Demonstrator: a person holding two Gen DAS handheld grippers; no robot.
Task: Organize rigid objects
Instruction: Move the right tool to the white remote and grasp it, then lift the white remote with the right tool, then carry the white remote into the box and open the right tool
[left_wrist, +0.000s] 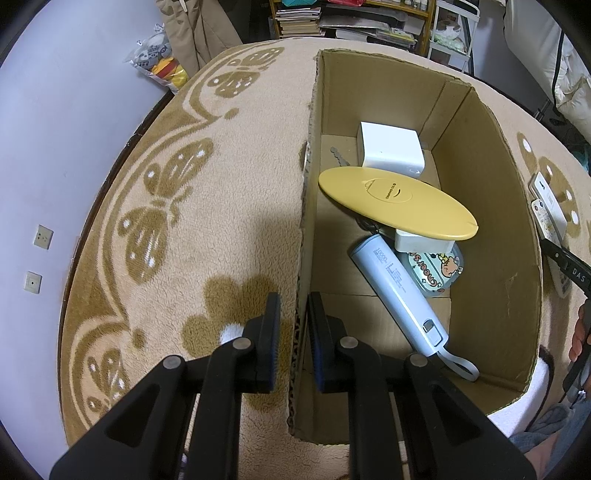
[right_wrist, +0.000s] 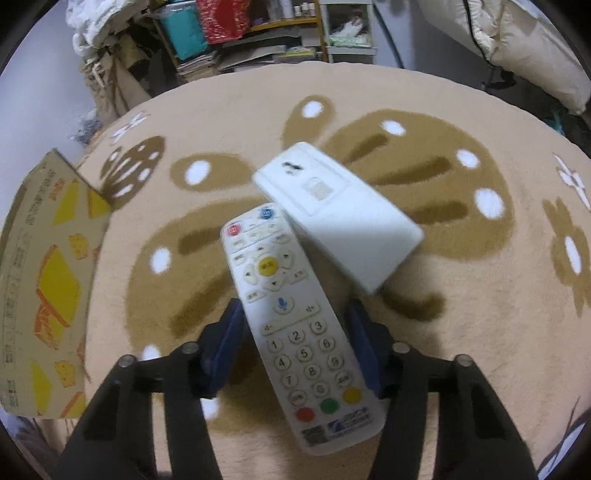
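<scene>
The remote control (right_wrist: 295, 325) lies between the right gripper (right_wrist: 293, 347) pads, which look spread beside it, unclamped; a centred squeeze is advised. The cardboard box (left_wrist: 491, 221) wall is straddled by the nearly closed left gripper (left_wrist: 293, 332). Beyond, the white device (right_wrist: 340, 218) rests mid-blanket (right_wrist: 480, 314).

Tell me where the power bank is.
In the left wrist view, the pale blue power bank lies inside the cardboard box, beside the yellow oval disc.

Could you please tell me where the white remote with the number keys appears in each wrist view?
Left wrist: white remote at the far right edge, outside the cardboard box.
Right wrist: it lies centre frame, between the right gripper fingers.
Shared landmark: the cardboard box.
</scene>
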